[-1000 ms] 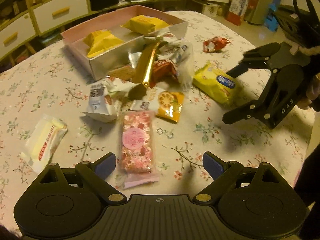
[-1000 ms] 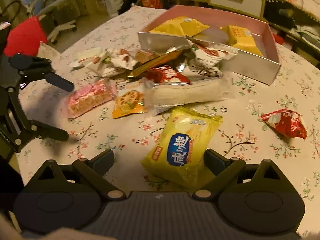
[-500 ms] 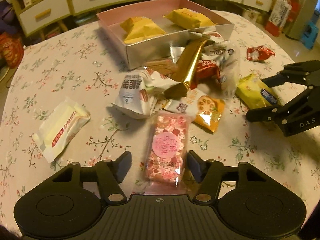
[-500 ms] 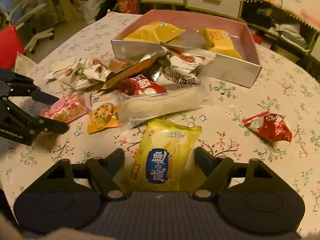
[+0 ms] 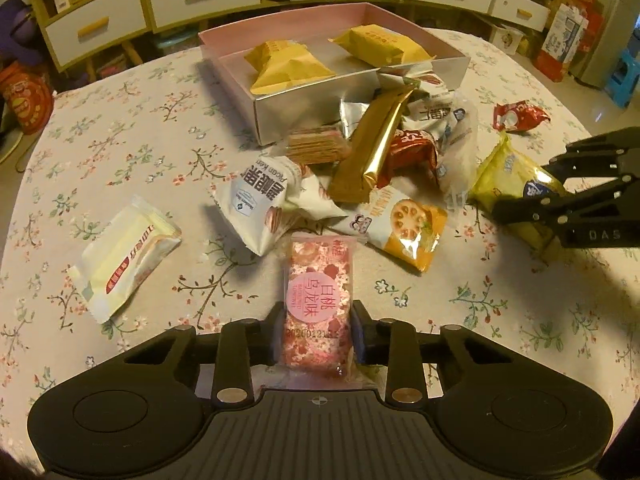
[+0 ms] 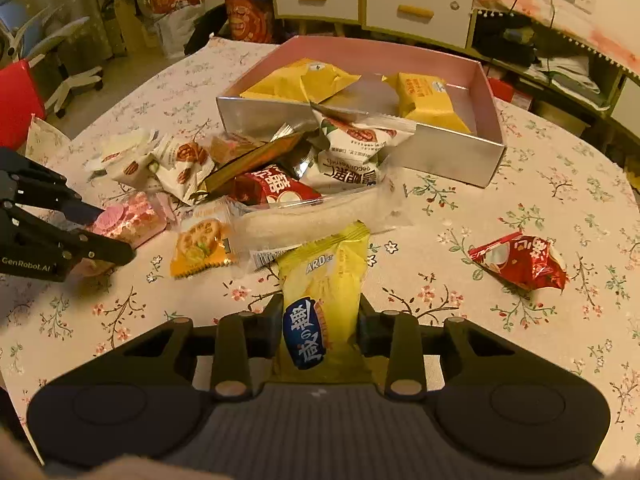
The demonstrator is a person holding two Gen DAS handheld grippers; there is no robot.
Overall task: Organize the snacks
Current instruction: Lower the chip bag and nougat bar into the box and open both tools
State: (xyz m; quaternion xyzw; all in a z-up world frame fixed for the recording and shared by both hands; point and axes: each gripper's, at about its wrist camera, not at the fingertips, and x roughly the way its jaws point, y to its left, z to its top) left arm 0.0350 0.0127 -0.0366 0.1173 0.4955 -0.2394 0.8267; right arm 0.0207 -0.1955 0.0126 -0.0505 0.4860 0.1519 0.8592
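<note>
We count two grippers at work. The left gripper has its jaws clamped on the pink bar, which lies on the tablecloth just in front of the snack heap. The right gripper is closing its jaws on the yellow pack, whose sides already buckle between the pads.

One box stands at the far side of the table, with two yellow packets lying inside it. Against its near wall sits the heap: one gold bar, one orange packet and several white and red wrappers we cannot count for certain. Apart from the heap lie one white packet at the left and one red packet at the right.

A second ago both pairs of jaws stood wide open, the pink bar and the yellow pack lying loose between them — since then both have drawn in onto their snacks. Neither snack has left the cloth, and the heap and box sit as before.
</note>
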